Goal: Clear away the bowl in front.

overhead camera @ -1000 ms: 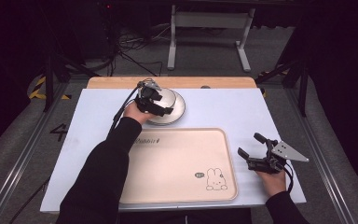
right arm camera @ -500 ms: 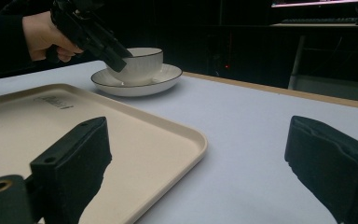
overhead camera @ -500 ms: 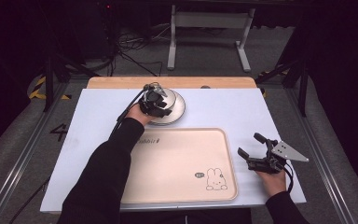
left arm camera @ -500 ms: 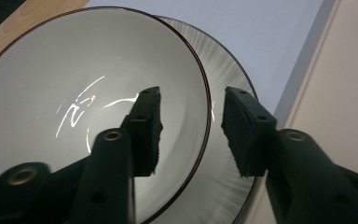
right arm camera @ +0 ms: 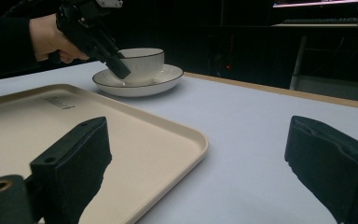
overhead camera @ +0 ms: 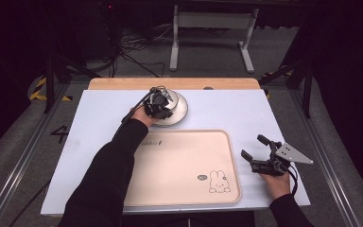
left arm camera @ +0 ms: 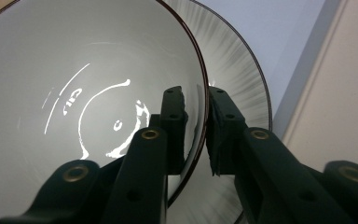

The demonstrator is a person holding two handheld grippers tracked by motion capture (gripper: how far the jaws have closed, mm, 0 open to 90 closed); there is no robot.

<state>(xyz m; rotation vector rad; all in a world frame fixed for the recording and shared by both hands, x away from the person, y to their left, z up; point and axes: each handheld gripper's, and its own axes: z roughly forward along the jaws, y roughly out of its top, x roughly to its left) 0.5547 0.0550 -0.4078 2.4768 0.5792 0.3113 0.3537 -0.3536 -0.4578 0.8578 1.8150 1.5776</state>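
Note:
A white bowl (overhead camera: 171, 98) with a dark rim stands on a matching plate (overhead camera: 182, 112) at the far middle of the table. My left gripper (overhead camera: 159, 105) is at the bowl's near rim. In the left gripper view one jaw is inside the bowl (left arm camera: 74, 93) and the other outside over the plate (left arm camera: 242, 84), so the gripper (left arm camera: 206, 100) is shut on the wall. From the right gripper view the left gripper (right arm camera: 121, 70) meets the bowl (right arm camera: 144, 63) at its left side. My right gripper (overhead camera: 254, 146) rests open on the table to the right of the tray, holding nothing.
A large beige tray (overhead camera: 184, 165) with a rabbit drawing lies in the near middle, its corner (right arm camera: 186, 140) just left of my right gripper (right arm camera: 200, 154). The table top is white with a wooden strip along the far edge.
My left hand and gripper have shifted slightly right and nearer on the bowl's rim. The right gripper has not moved.

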